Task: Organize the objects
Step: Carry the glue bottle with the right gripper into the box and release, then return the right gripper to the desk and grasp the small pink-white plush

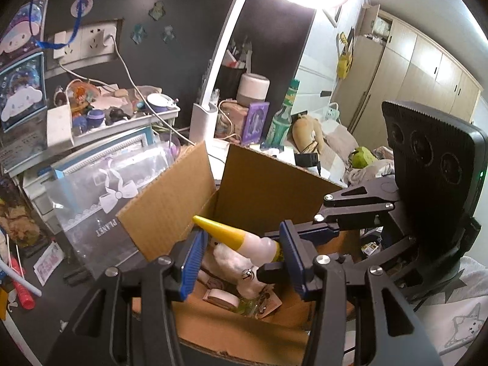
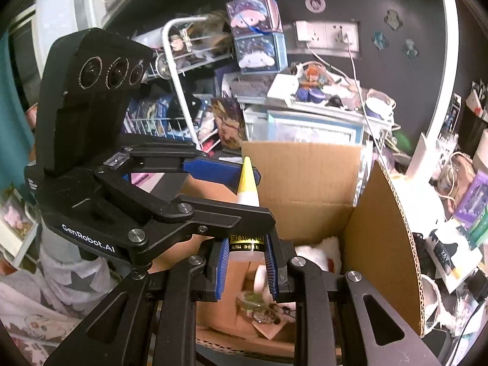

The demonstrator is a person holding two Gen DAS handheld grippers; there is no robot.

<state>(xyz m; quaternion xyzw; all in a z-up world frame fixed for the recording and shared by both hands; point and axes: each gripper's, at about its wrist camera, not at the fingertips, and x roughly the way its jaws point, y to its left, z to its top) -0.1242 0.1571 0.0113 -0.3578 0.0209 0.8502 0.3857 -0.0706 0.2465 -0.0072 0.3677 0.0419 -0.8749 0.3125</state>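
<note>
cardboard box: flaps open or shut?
Open. The cardboard box has its flaps standing up, and the tape roll and white plush inside show from above.

lamp (image 1: 213,61): white, arm tilted, head lit at top.
sockets (image 1: 88,39): wall panel, one white plug in, cord hanging down.
character boxes (image 2: 257,39): two stacked, blue ribbon above.
green bottle (image 1: 282,116): upright, just beside purple card (image 1: 255,122).
wardrobe (image 1: 427,70): pale wood, doors closed.
wire rack (image 2: 174,97): white, crowded.
red tube (image 1: 21,286): lying on dark floor.
</note>
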